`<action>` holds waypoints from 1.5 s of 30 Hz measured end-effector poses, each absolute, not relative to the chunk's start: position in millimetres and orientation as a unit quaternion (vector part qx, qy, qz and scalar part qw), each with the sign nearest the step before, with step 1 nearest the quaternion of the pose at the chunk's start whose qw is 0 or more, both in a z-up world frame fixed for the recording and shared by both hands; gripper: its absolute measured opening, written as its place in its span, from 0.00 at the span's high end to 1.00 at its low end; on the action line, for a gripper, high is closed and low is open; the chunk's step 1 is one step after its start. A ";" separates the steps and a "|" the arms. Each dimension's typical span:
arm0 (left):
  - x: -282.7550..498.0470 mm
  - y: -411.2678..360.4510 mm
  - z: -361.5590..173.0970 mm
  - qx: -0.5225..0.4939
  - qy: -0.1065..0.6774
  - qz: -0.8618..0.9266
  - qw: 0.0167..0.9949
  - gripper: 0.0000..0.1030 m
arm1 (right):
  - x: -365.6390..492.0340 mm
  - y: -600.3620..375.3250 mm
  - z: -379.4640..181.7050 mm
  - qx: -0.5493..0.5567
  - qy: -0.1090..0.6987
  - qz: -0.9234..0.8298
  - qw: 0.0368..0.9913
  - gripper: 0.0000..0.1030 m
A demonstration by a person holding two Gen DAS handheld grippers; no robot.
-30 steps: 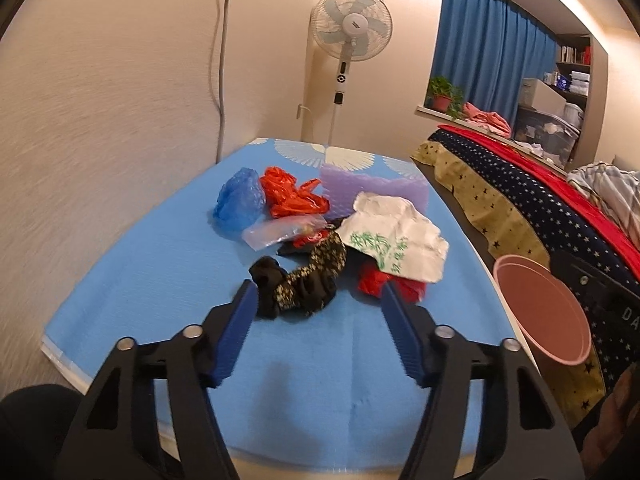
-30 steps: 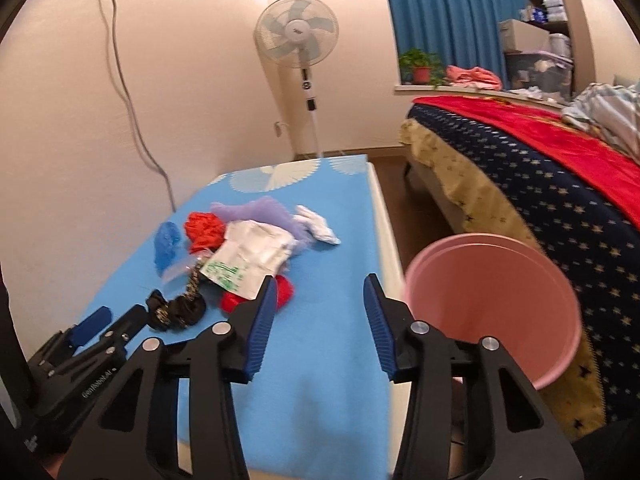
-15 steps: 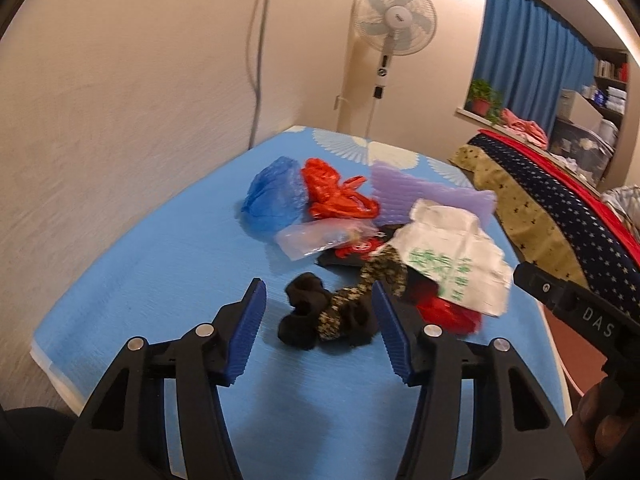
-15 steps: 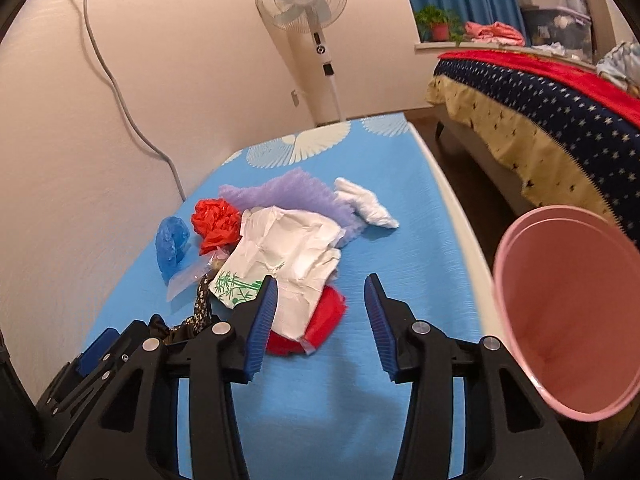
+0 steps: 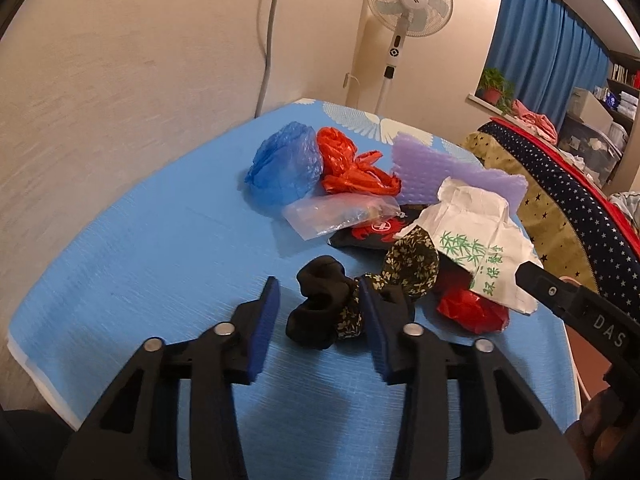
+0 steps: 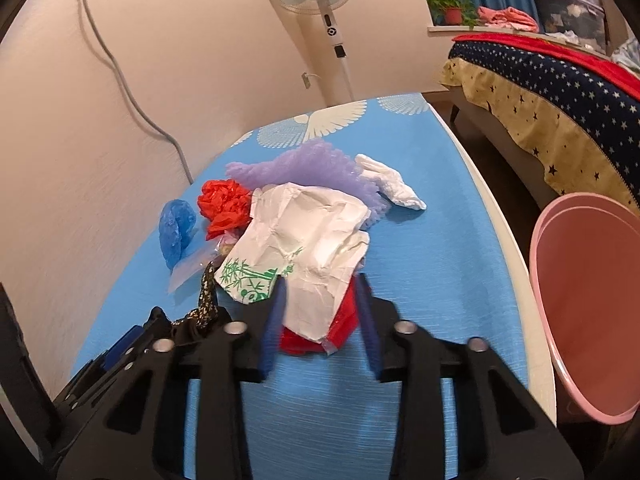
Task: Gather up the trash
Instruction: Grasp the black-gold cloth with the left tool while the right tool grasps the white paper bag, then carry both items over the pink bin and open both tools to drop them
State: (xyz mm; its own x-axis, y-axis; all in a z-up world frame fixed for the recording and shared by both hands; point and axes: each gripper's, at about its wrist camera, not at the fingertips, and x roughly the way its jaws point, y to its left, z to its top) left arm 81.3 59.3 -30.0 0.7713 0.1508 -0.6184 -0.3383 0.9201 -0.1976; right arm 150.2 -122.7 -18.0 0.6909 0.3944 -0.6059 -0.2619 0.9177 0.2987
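Both hand-held grippers have come forward to the trash pile since the earlier frames. Now the left hand-held gripper (image 5: 318, 312) is spread, its blue pads on either side of a black cloth wad (image 5: 316, 312) that lies between them, tangled with a floral strip (image 5: 412, 264); whether the pads touch it is unclear. Ahead of it lie a clear bag (image 5: 336, 214), a blue bag (image 5: 286, 164), an orange bag (image 5: 352, 166) and purple foam (image 5: 432, 172). The right hand-held gripper (image 6: 320, 312) is also spread, with white paper (image 6: 308, 240) and a red wrapper (image 6: 340, 324) under it reaching in between its fingers on the blue tabletop (image 6: 420, 280). To its right stands a pink bin (image 6: 592, 300).
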 end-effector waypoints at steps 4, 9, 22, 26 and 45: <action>80.9 59.3 -29.5 -0.154 0.311 0.120 0.930 0.78 | 147.3 -124.3 -16.0 0.090 0.346 0.183 0.916 0.93; 76.9 58.1 -24.3 -0.152 0.303 0.114 0.934 0.88 | 138.3 -130.9 -2.3 0.092 0.324 0.192 0.922 0.98; 53.2 47.2 2.9 -0.131 0.271 0.095 0.949 0.93 | 97.4 -156.0 37.5 0.080 0.270 0.198 0.939 0.99; 45.0 41.9 10.4 -0.124 0.263 0.088 0.953 0.93 | 83.4 -163.2 44.9 0.072 0.260 0.193 0.943 0.99; 26.7 19.1 32.4 -0.095 0.251 0.052 0.962 0.93 | 37.5 -220.1 70.5 0.059 0.228 0.147 0.961 0.99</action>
